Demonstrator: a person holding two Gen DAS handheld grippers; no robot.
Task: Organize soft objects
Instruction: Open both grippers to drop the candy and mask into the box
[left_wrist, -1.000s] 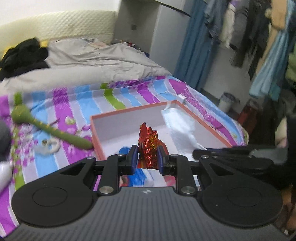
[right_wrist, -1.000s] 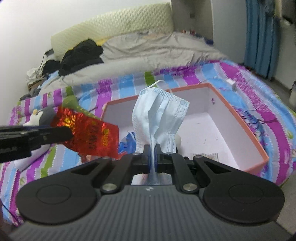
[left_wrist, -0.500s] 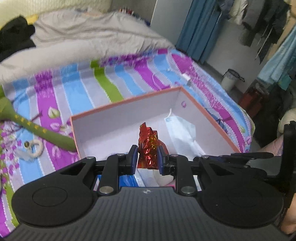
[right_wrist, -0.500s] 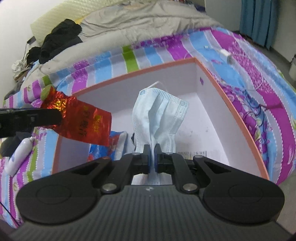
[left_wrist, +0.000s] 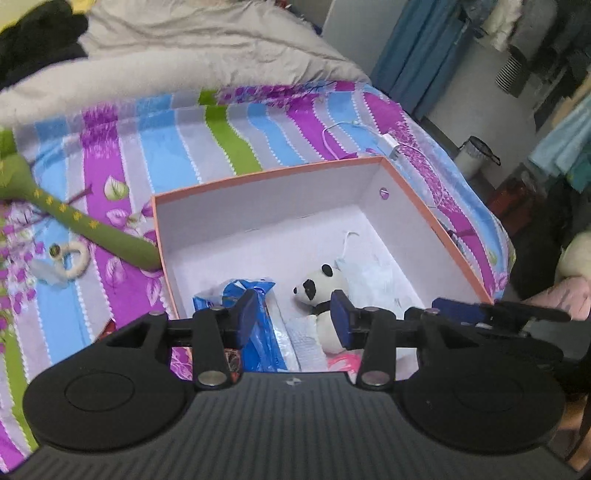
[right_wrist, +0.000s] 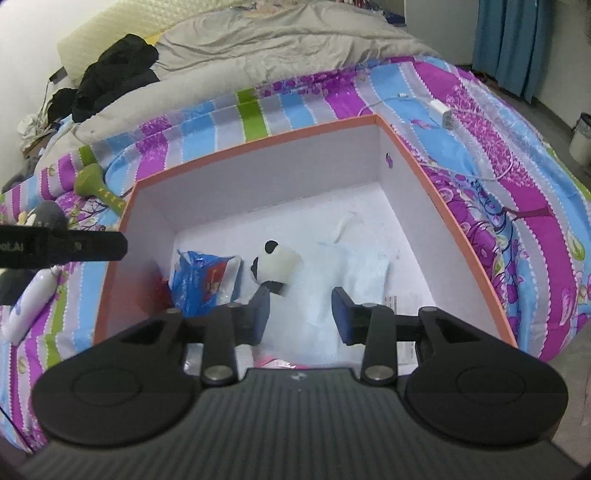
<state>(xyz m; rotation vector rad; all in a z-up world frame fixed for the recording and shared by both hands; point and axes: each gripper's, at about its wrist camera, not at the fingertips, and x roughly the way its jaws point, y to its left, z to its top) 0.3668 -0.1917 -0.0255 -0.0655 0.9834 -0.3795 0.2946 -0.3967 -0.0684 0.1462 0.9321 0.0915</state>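
Left wrist view: the left tongs (left_wrist: 293, 317) hang over the near end of an orange-rimmed box (left_wrist: 258, 175) that sits on a bed with a striped sheet (left_wrist: 159, 147). Their jaws have just been opening, and now they stand apart with nothing between them. The blue pads (left_wrist: 245, 317) press on nothing. Below and ahead of the tongs, inside the box, lies a small panda toy (left_wrist: 319, 286). A blue packet (left_wrist: 258, 306) lies just to the left of the panda, partly behind the left pad. A pale blue face mask (left_wrist: 373, 275) lies to the right of the panda, on the box floor. A bit of pink (left_wrist: 341, 360) peeks out close under the tongs. Outside the box, far to the left of the tongs, a long green toy (left_wrist: 92, 229) touches the box wall. A white ring (left_wrist: 74, 258) lies near it on the sheet.

In the right wrist view, the right tongs (right_wrist: 301, 314) also hang over the box (right_wrist: 258, 147). Their jaws have just been opening too, and they are let go, with the mask (right_wrist: 347, 273) lying flat on the box floor below them, not gripped. The panda toy (right_wrist: 277, 264) lies just ahead of the left pad, and the blue packet (right_wrist: 201, 280) is further left. A red patch (right_wrist: 162, 291) shows by the left wall of the box, too blurred to tell what it is. Well ahead and to the right, a white charger (right_wrist: 441, 112) lies on the sheet.
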